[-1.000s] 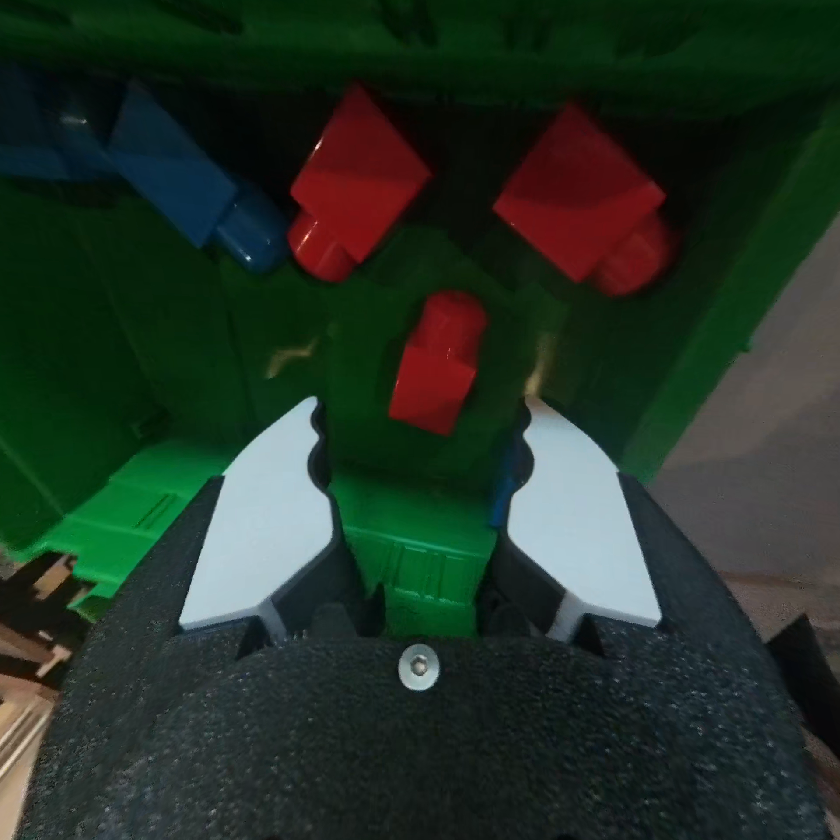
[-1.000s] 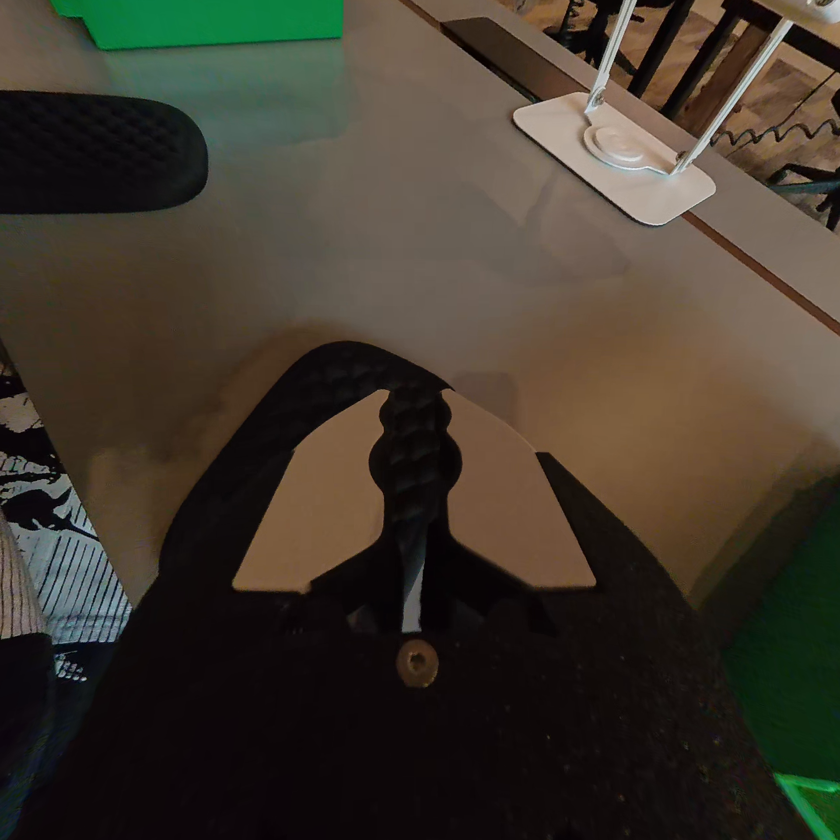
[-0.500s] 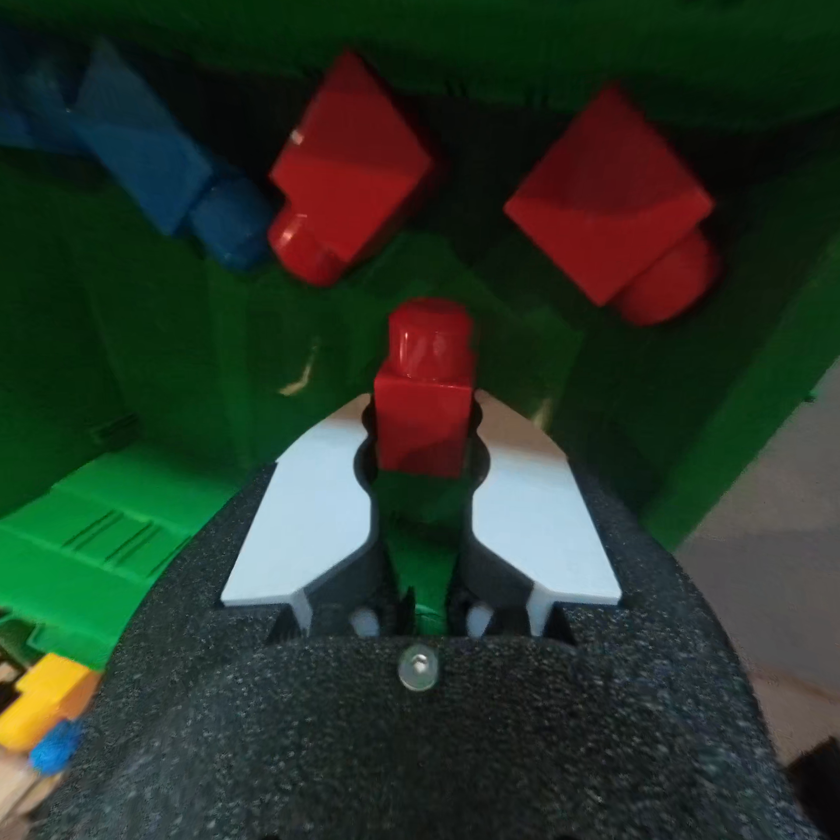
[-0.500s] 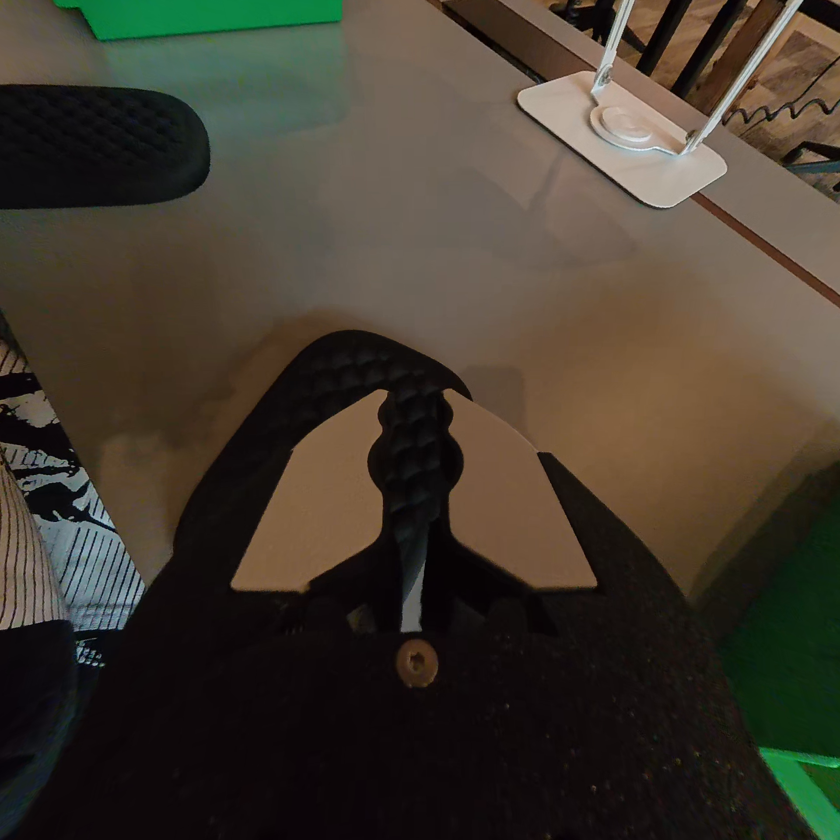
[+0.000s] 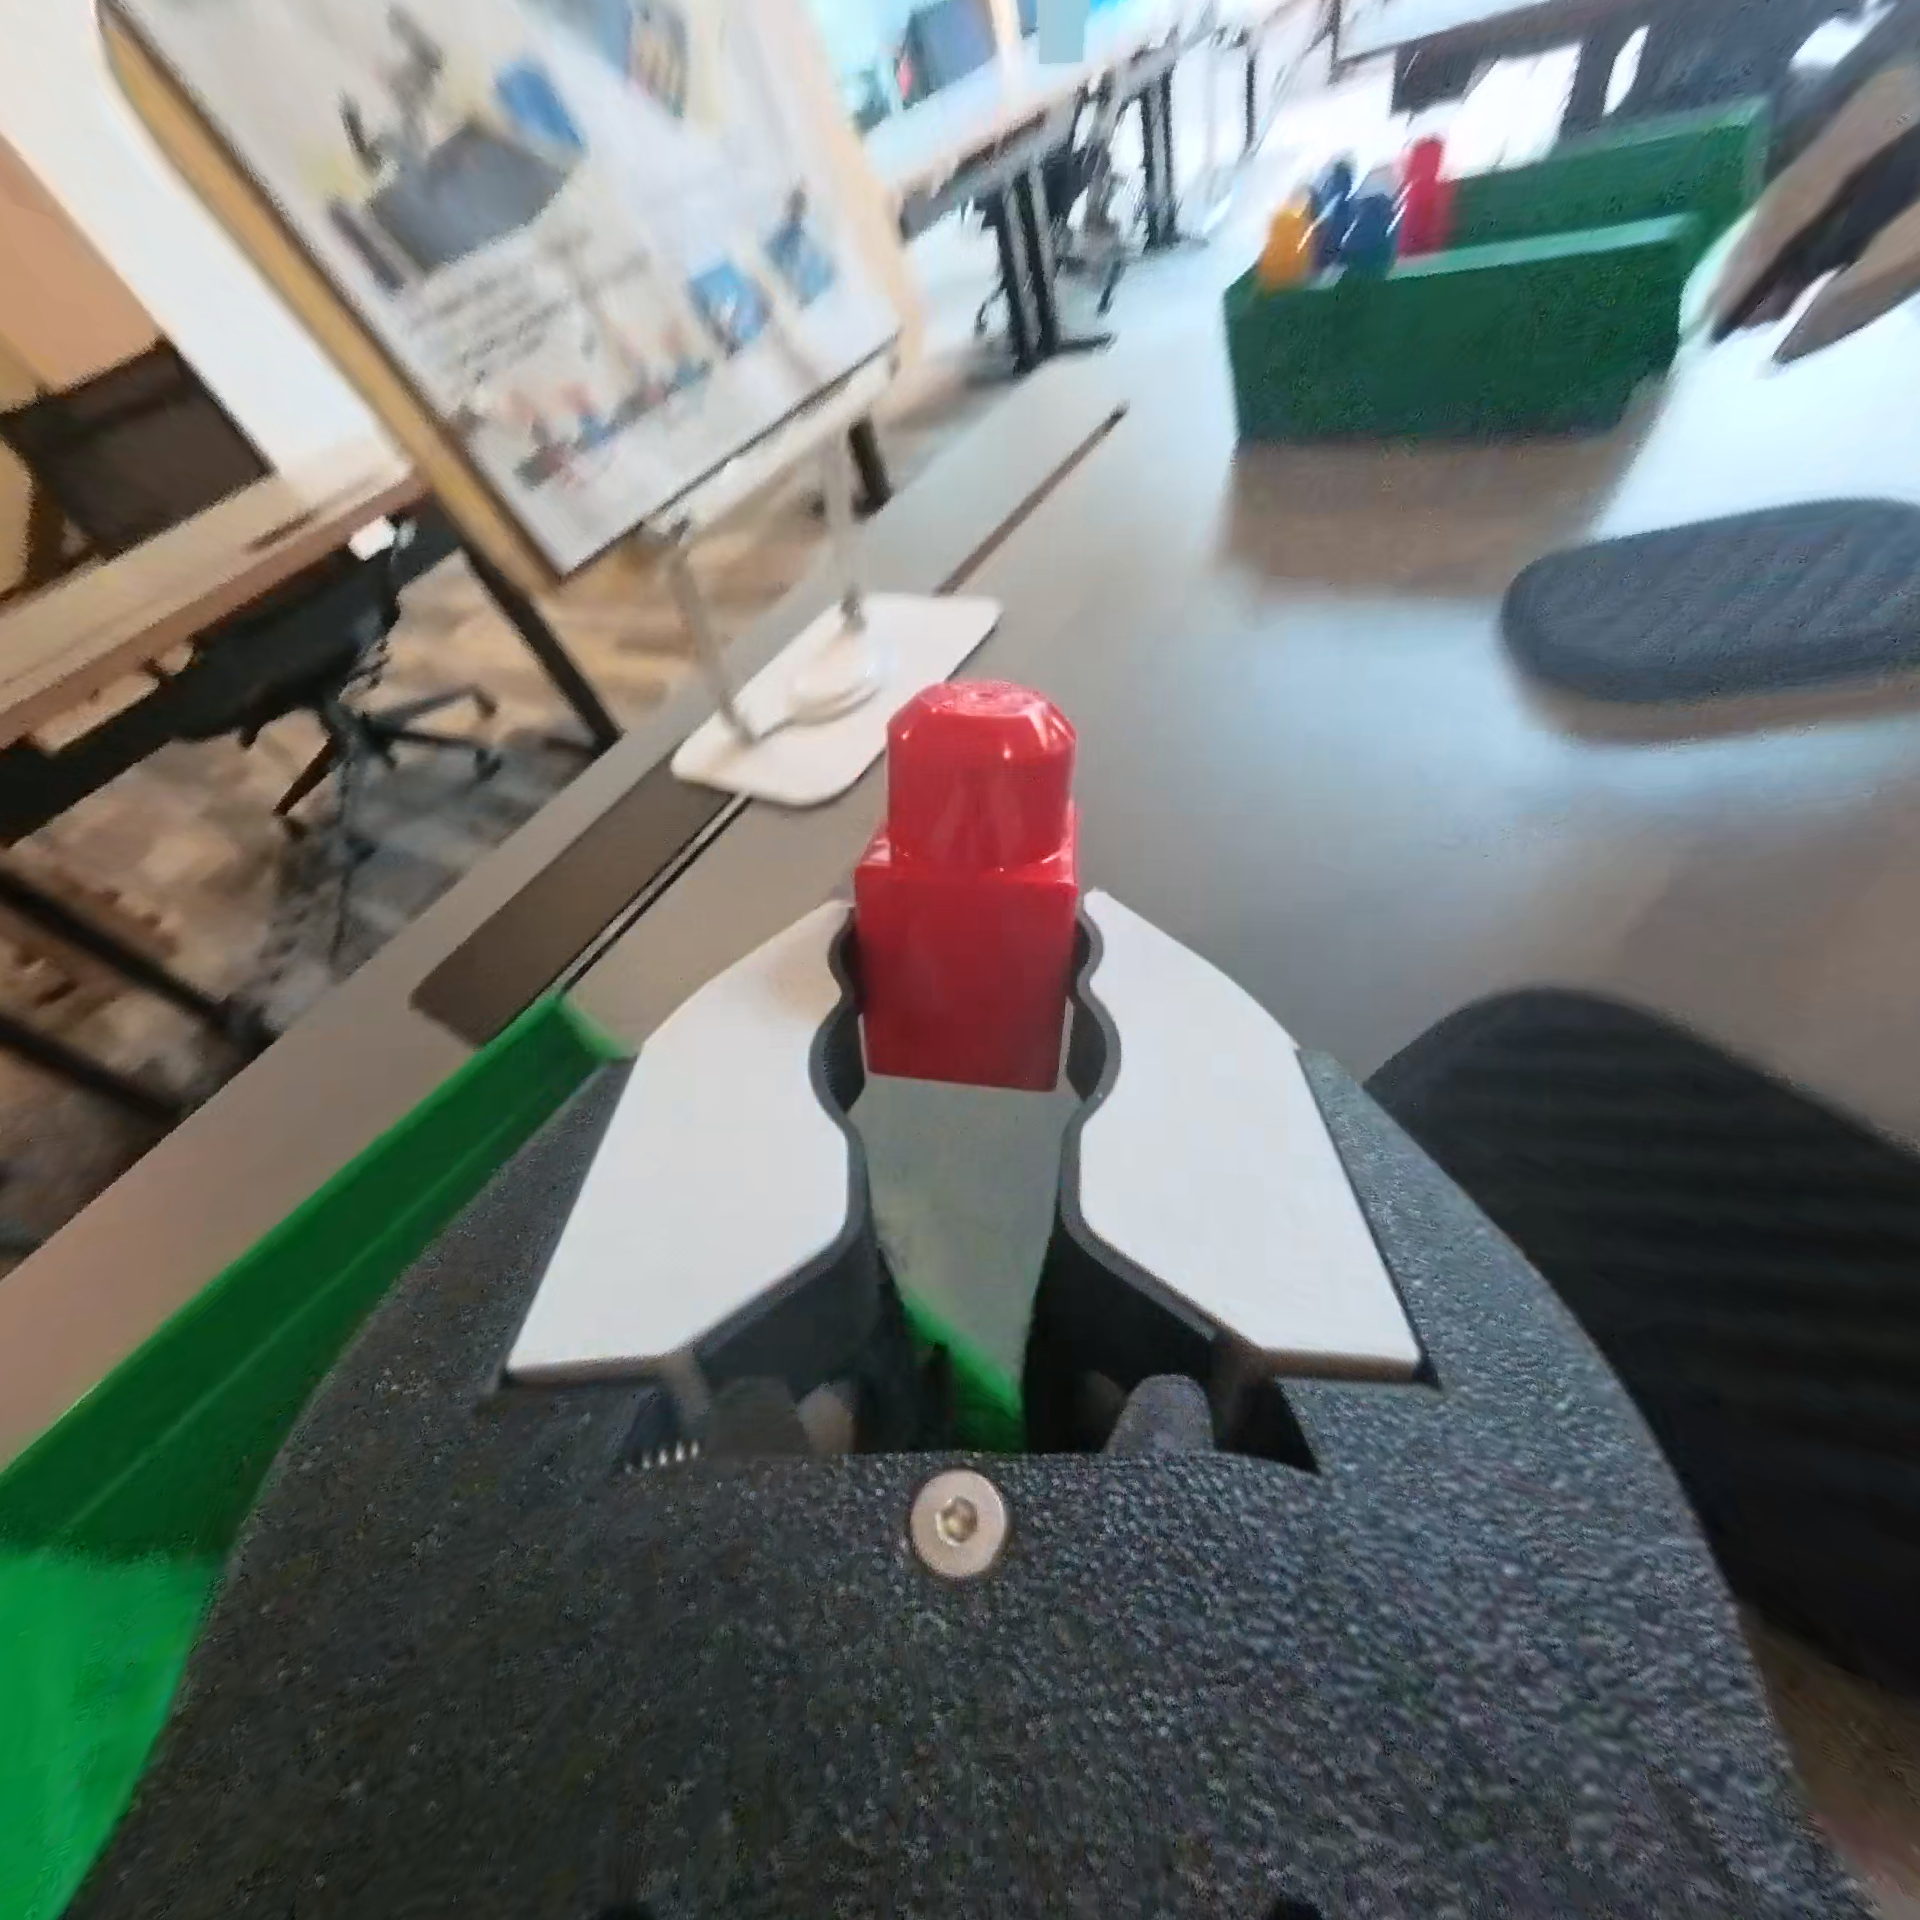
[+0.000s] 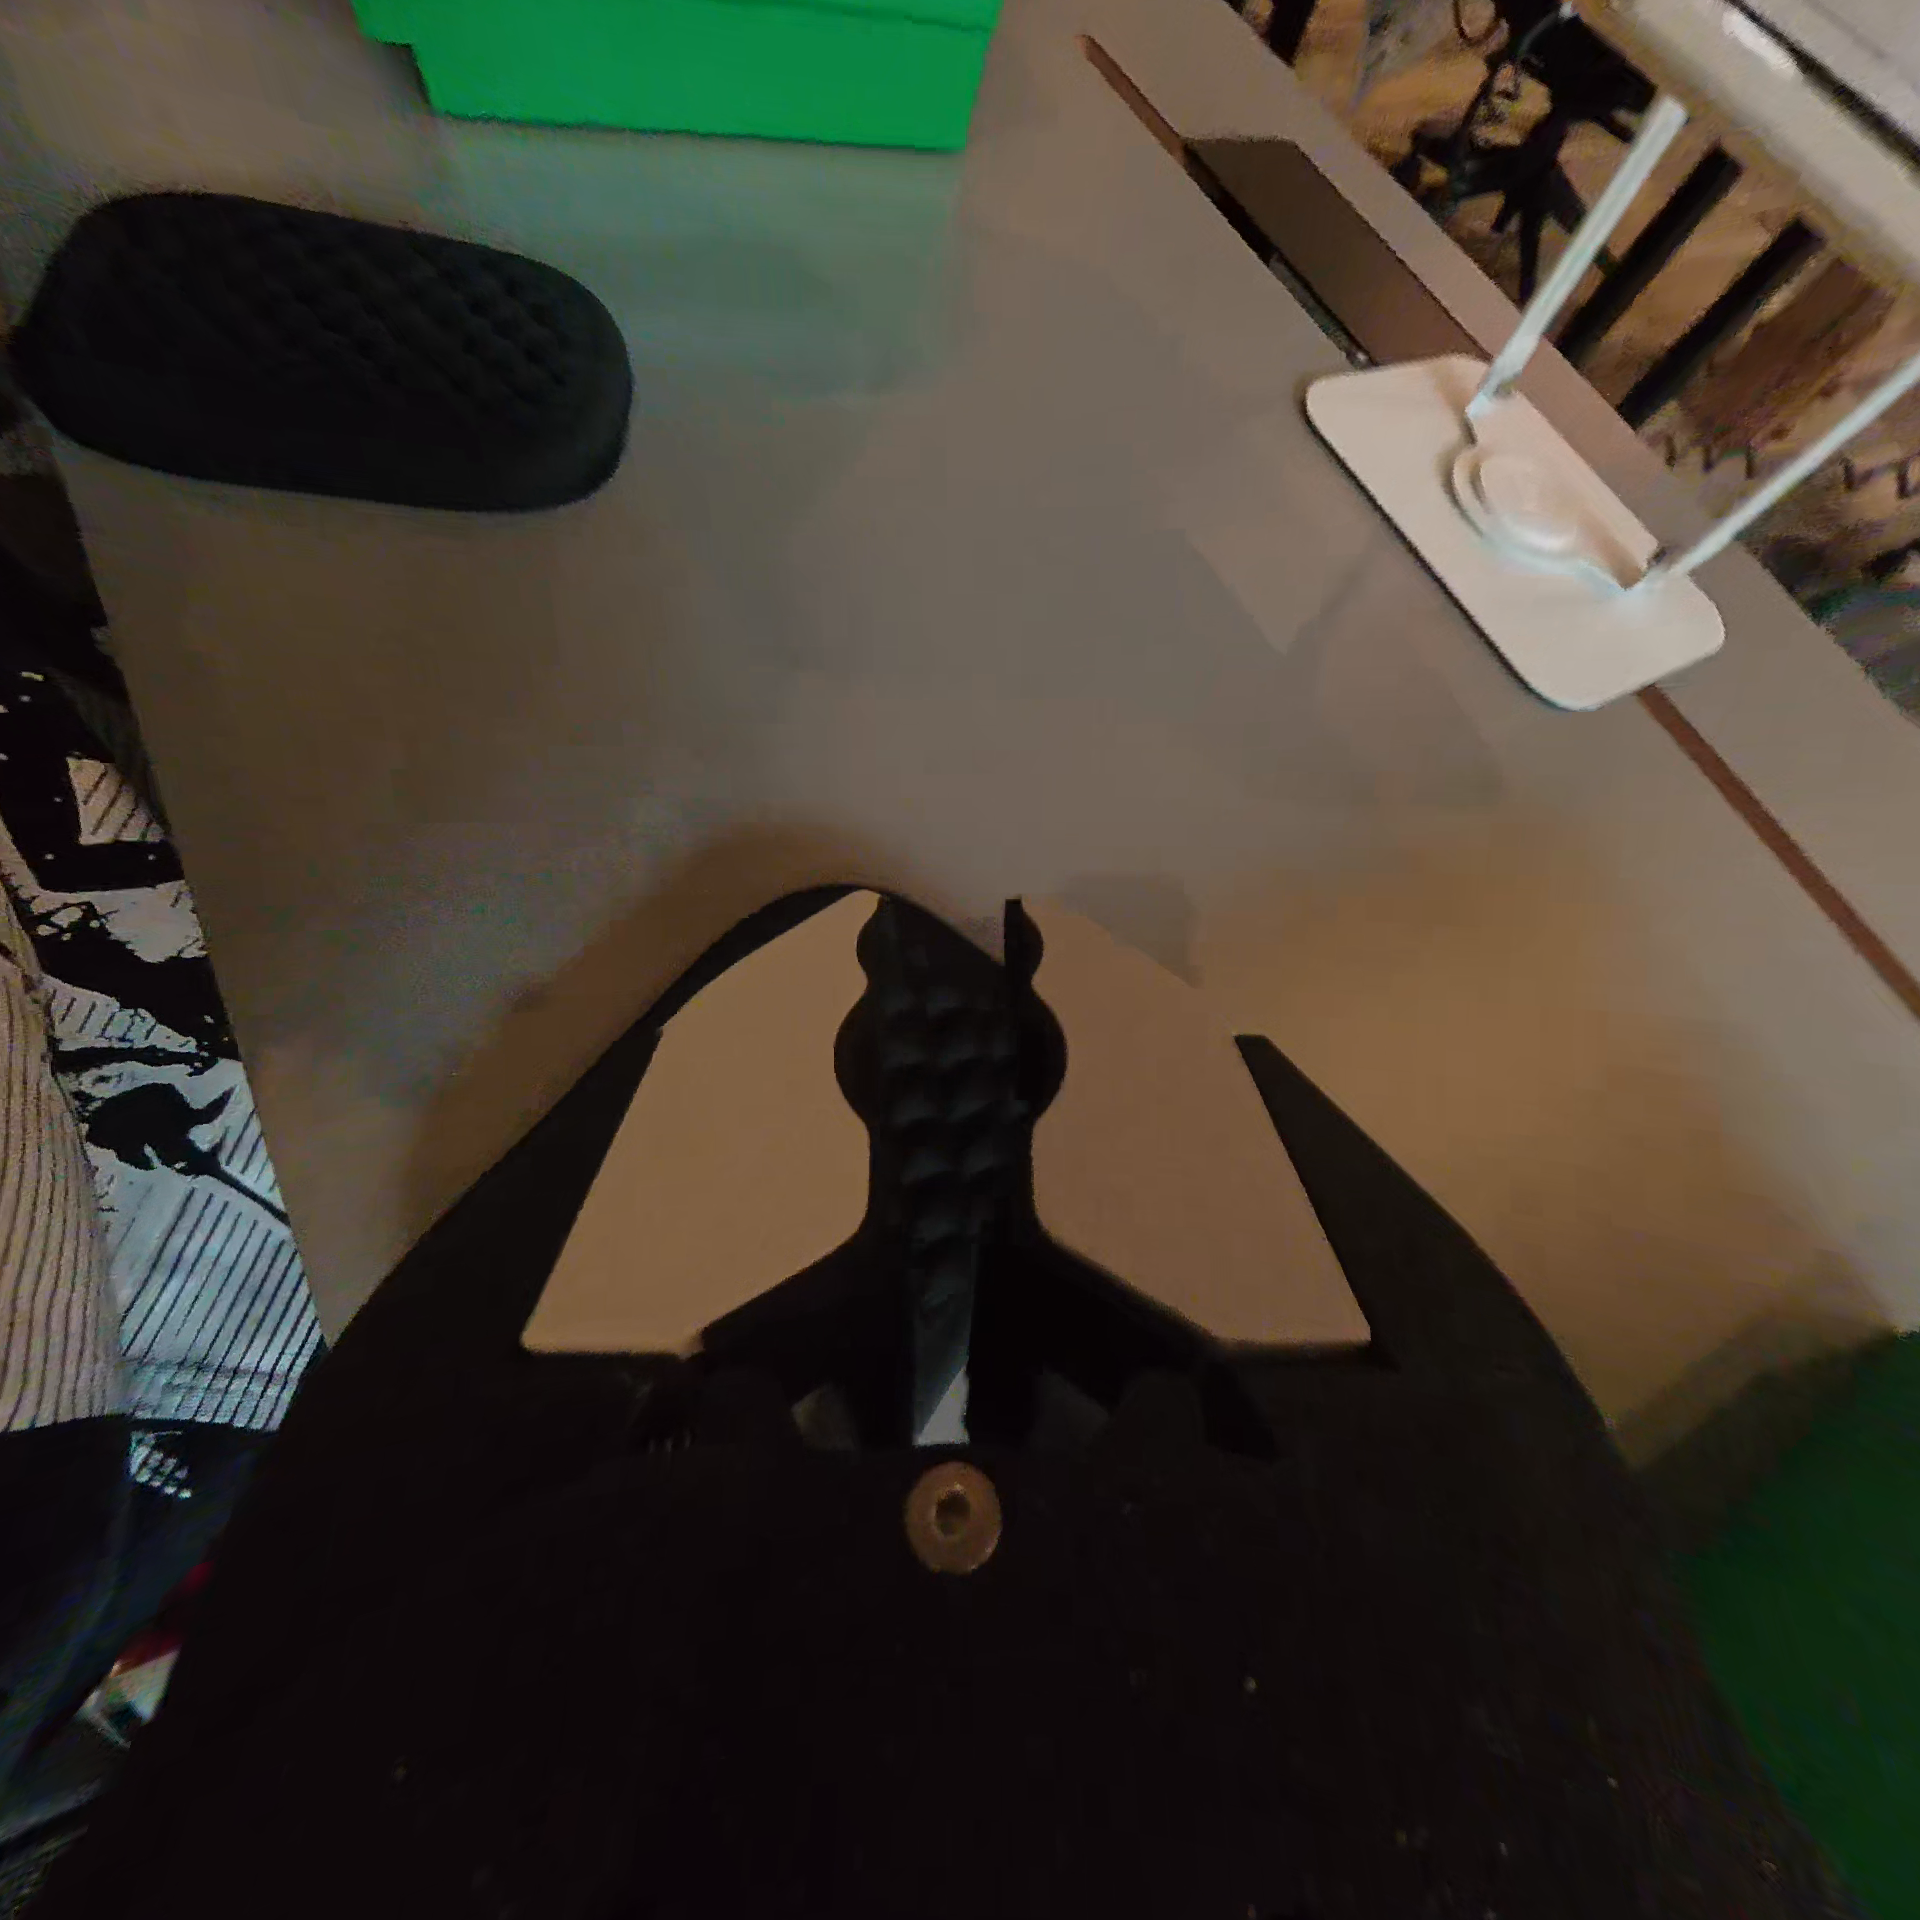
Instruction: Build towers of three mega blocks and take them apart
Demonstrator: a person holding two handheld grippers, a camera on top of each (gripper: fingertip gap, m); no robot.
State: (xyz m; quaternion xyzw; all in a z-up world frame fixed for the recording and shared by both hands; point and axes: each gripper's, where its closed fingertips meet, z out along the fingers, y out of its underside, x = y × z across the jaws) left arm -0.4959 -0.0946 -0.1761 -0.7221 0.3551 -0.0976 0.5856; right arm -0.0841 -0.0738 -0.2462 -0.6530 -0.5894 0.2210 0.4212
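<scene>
Lifted clear of the green bin where it lay among other blocks a second ago, the small red single-stud plastic mega block [image 5: 964, 935] now rides out over the grey tabletop [image 5: 1299, 748] in your left hand-held gripper [image 5: 966, 1003]. In the left wrist view its pale fingers [image 5: 727, 1122] pinch the block's square body from both sides, stud pointing away from you, with only the lower half of the body seated in the notched tips. Judge it as light, rigid, hollow plastic with smooth, rather slippery walls: squeeze on the flat sides as you are, not on the round stud, and a firmer, deeper seat would guard against it twisting when you press it onto another. Far off stands a dark green tray [image 5: 1455, 343] with yellow, blue and red blocks upright in it; a black textured pad [image 5: 1714, 603] and a white stand base [image 5: 842, 717] lie between. In the right wrist view your right hand-held gripper [image 6: 940, 935] is pressed together on nothing, hovering low over bare tabletop, with the same pad, a bright green box [image 6: 686, 73] and the stand base beyond.
</scene>
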